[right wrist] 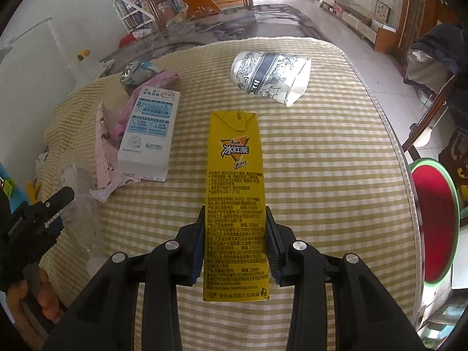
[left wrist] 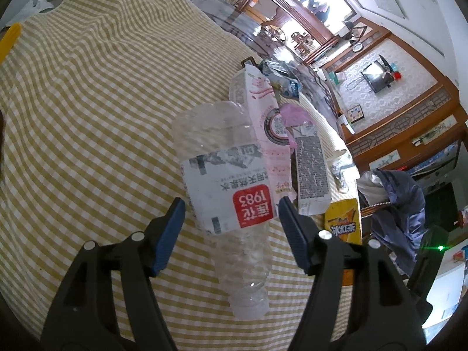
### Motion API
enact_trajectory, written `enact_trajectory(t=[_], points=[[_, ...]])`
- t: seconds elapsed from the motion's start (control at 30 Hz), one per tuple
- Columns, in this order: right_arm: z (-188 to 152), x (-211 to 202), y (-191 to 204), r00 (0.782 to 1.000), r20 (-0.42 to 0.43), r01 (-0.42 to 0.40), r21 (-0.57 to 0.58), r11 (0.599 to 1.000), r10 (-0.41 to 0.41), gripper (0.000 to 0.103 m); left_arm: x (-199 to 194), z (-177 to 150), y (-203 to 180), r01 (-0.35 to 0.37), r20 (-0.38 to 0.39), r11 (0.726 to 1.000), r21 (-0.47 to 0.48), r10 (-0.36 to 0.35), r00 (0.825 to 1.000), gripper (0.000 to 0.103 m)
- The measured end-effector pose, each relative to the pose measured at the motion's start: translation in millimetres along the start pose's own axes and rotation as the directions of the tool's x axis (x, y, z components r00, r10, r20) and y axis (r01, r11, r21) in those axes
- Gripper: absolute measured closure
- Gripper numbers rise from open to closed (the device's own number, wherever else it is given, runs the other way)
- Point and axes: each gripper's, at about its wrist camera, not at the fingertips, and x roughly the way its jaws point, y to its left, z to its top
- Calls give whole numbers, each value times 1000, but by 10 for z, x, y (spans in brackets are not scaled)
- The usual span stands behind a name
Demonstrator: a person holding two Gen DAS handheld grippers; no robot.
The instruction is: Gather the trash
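Observation:
A clear plastic bottle [left wrist: 225, 181] with a white and red label lies on the yellow checked tablecloth [left wrist: 102, 102]. My left gripper [left wrist: 231, 213] is open, its blue pads on either side of the label with a thin gap each side. My right gripper [right wrist: 235, 228] is shut on a yellow iced-tea carton [right wrist: 235, 175], which points away from me above the cloth. In the right wrist view the left gripper [right wrist: 52, 204] and the bottle [right wrist: 79, 204] sit at the left edge. The yellow carton [left wrist: 343, 222] shows beside my left gripper's right finger.
Beyond the bottle lie a torn pink carton [left wrist: 263, 122], a white and blue milk carton [right wrist: 149, 134], a pink bag [left wrist: 292, 117] and a foil wrapper [right wrist: 137, 73]. A crushed patterned paper cup [right wrist: 269, 73] lies farther back. A chair with a jacket [left wrist: 395, 204] and a red round stool [right wrist: 433, 219] stand off the table's right edge.

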Motion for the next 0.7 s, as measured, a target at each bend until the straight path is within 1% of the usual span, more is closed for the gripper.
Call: enact_trajectory(t=[0.03, 0.13, 0.23, 0.3, 0.47, 0.7], points=[[-4, 8, -4, 1000, -3, -1, 1, 1000, 1, 67, -2, -2, -13, -1, 1, 1000, 8, 1, 1000, 40], [-14, 17, -24, 1000, -3, 4, 7, 1000, -4, 67, -30, -10, -83, -20, 34, 999, 49, 18, 999, 33], [-16, -4, -53, 1000, 14, 4, 19, 1000, -4, 56, -65, -10, -140, -56, 79, 994, 92, 49, 996, 27], [-18, -18, -57, 1000, 24, 17, 14, 1000, -17, 53, -76, -9, -161, -52, 92, 993, 104, 42, 995, 25], [-9, -31, -81, 999, 36, 22, 15, 1000, -22, 47, -40, -4, -184, -45, 69, 993, 110, 38, 997, 23], [11, -27, -104, 999, 44, 9, 38, 999, -11, 42, 2, 13, -185, -73, 61, 991, 116, 67, 996, 23]])
